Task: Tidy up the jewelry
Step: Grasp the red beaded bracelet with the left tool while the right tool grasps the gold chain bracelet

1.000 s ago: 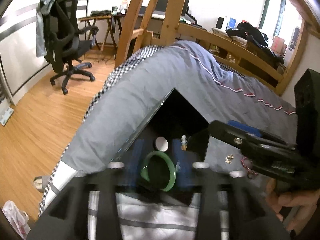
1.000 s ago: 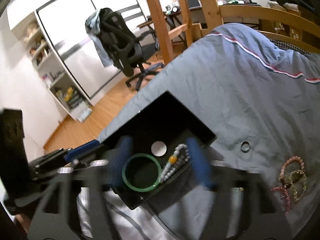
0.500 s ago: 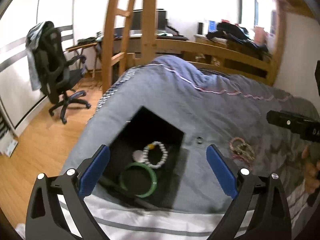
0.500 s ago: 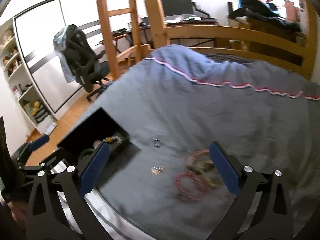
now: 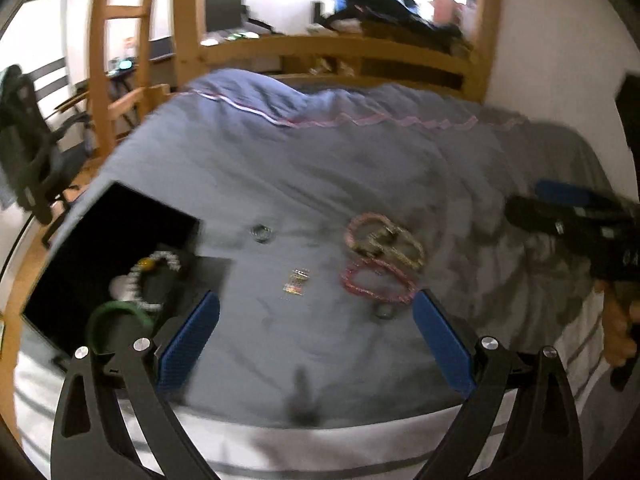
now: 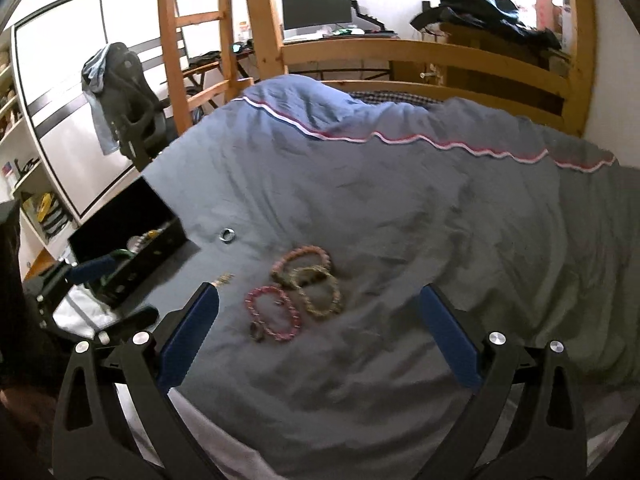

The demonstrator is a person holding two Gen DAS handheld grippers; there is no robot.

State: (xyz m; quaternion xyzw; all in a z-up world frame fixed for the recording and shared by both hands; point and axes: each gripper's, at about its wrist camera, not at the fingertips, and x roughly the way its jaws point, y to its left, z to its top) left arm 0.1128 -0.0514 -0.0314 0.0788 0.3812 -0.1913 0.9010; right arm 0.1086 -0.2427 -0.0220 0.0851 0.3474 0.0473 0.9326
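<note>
A black jewelry box (image 5: 100,240) lies open at the left of the grey-blue duvet and holds a green bangle (image 5: 116,316) and a white bead bracelet (image 5: 154,268); it also shows in the right wrist view (image 6: 124,232). Three bead bracelets, pink (image 6: 302,258), olive (image 6: 318,292) and red (image 6: 272,312), lie together on the duvet. A silver ring (image 6: 227,235), a small dark ring (image 6: 256,332) and a small gold piece (image 5: 296,282) lie nearby. My left gripper (image 5: 316,340) is open and empty, just before the bracelets. My right gripper (image 6: 320,334) is open and empty above them.
The bed has a wooden frame (image 6: 420,56) and ladder (image 6: 176,40) behind. An office chair (image 6: 124,108) stands on the wood floor at the left. A desk with a monitor (image 6: 316,6) is at the back. The striped sheet edge (image 5: 320,448) is nearest me.
Both grippers have swung right, away from the black box and toward the loose bracelets. The box moved from centre to the left of both views. Both jaws stay open.
</note>
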